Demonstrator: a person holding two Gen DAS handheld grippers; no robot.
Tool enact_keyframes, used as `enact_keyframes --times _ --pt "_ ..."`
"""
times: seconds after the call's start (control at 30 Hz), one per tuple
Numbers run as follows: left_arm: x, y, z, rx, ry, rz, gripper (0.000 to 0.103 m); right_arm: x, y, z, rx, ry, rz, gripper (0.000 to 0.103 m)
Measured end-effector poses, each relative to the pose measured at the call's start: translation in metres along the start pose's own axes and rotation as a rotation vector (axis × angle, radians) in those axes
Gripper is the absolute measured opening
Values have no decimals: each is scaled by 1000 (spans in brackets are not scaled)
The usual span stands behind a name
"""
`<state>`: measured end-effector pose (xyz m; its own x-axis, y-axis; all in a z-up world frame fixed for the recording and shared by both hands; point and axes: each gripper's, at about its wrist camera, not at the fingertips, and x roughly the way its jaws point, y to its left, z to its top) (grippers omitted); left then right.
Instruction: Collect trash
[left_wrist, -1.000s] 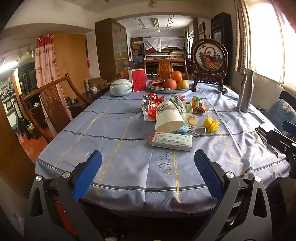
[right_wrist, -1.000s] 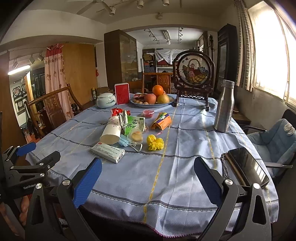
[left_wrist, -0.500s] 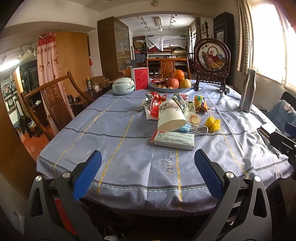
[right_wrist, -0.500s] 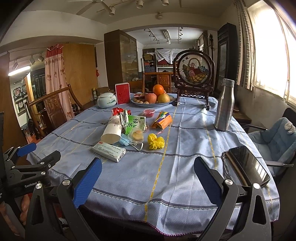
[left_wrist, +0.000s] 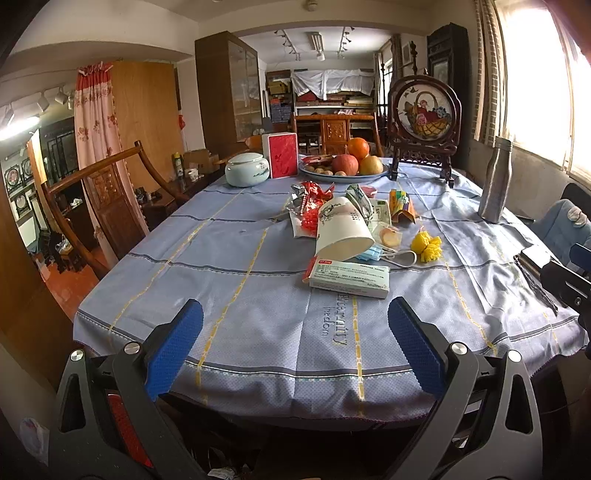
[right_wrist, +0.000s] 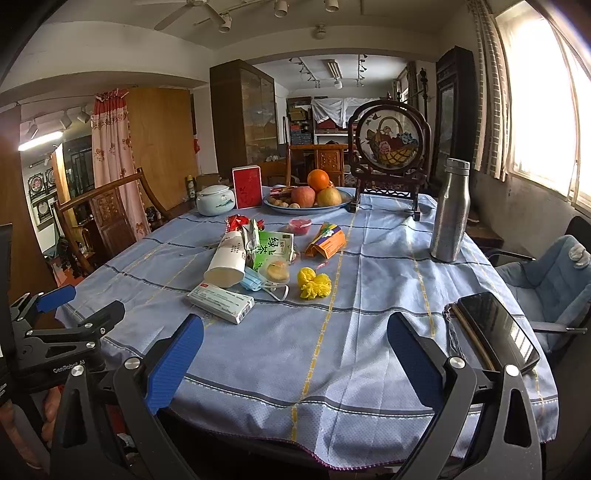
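The left hand-held gripper (left_wrist: 295, 350) is held wide and empty at the near edge of the surface (left_wrist: 229, 295), and the right hand-held gripper (right_wrist: 295, 354) is likewise spread wide with nothing between its blue pads, so no trash is yet taken. The trash is found gathered in a loose heap near the middle of the cloth, well apart from both tools: a flat medicine box (left_wrist: 349, 277) lies nearest, a toppled paper cup (left_wrist: 342, 229) is seen just behind it, and a blue face mask (left_wrist: 373, 253) is tucked partly under the cup's mouth. Beside these, a crumpled yellow wad (right_wrist: 314, 283), a green tea packet (right_wrist: 271, 249), an orange carton (right_wrist: 327, 242) and red foil wrappers (left_wrist: 312, 201) are packed closely. Because the pieces touch and overlap, a neighbour could be dragged or scattered when one is pinched, and the cup could be sent rolling by a glancing contact. The low, flat box may be missed, with the tablecloth bunched and pulled instead, by which the steel bottle (right_wrist: 448, 212) could be tipped. A phone (right_wrist: 498, 332) rests at the edge close to the right tool and could be knocked off during a reach. The fruit plate (right_wrist: 306, 208) and ceramic jar (left_wrist: 246, 170) could be mistaken for trash.
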<state>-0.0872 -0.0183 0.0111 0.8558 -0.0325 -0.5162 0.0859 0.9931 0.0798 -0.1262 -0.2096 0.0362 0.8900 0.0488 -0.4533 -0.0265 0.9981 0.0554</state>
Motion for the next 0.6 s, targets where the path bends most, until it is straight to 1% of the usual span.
enact_keyframes --times 0.6 --pt "-1 2 -2 -1 3 1 96 -2 1 3 2 0 2 97"
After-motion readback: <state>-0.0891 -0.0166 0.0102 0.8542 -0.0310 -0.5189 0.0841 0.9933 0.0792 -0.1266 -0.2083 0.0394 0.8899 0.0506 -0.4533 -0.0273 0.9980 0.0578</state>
